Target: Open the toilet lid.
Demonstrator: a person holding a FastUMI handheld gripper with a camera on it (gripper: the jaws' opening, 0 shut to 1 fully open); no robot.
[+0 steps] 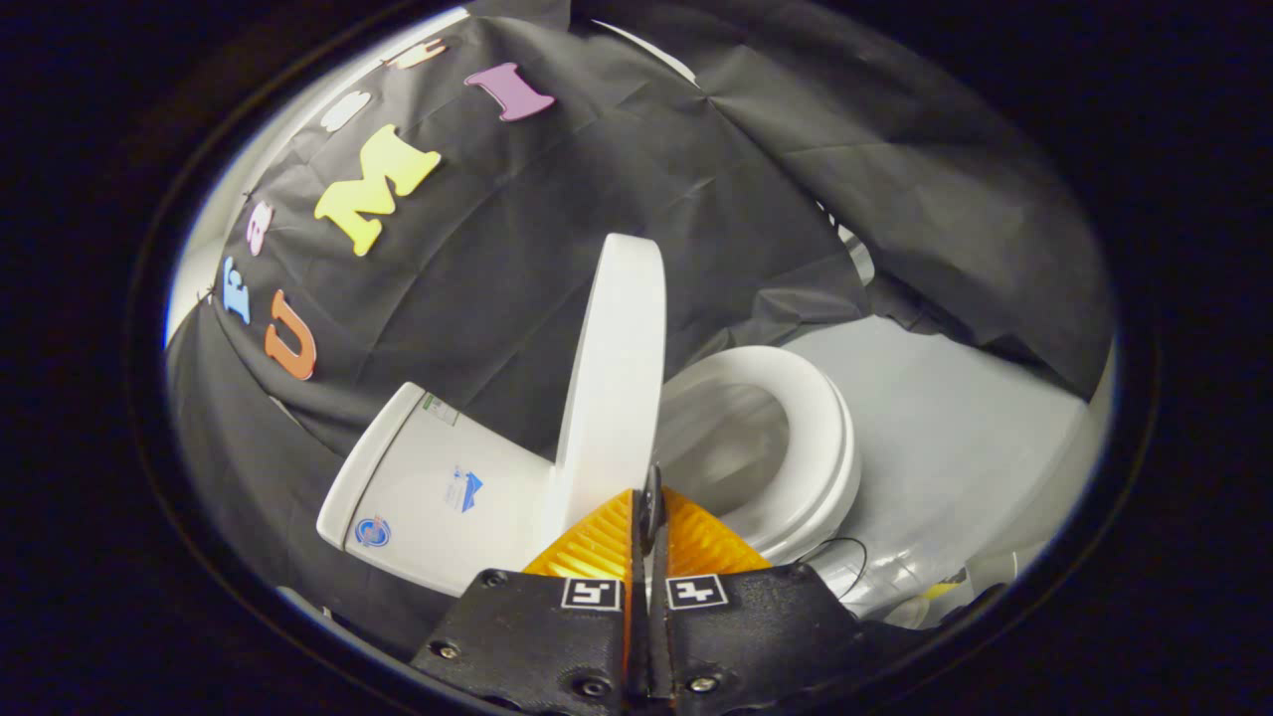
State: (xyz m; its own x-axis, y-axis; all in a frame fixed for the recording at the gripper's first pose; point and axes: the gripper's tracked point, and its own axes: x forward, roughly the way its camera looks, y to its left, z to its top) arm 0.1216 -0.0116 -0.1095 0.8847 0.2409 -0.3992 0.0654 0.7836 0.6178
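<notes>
Black cloth forms the booth's wall behind a white toilet standing on a pale floor (955, 438). The toilet lid (615, 378) is raised nearly upright, seen edge-on, rising just ahead of the jaws of the gripper (651, 497), with its lower edge at their tips. The jaws are clenched together with no visible gap; whether they pinch the lid's rim or merely rest against it cannot be told. Beside the lid, on the side away from the tank, lies the seat (796, 438), still down around the open bowl. On the lid's other side sits the tank (438, 487), bearing small stickers. Judged from this position, the task appears largely done: the lid is lifted clear of the seat, and what remains is tipping it back against the tank and letting go.
</notes>
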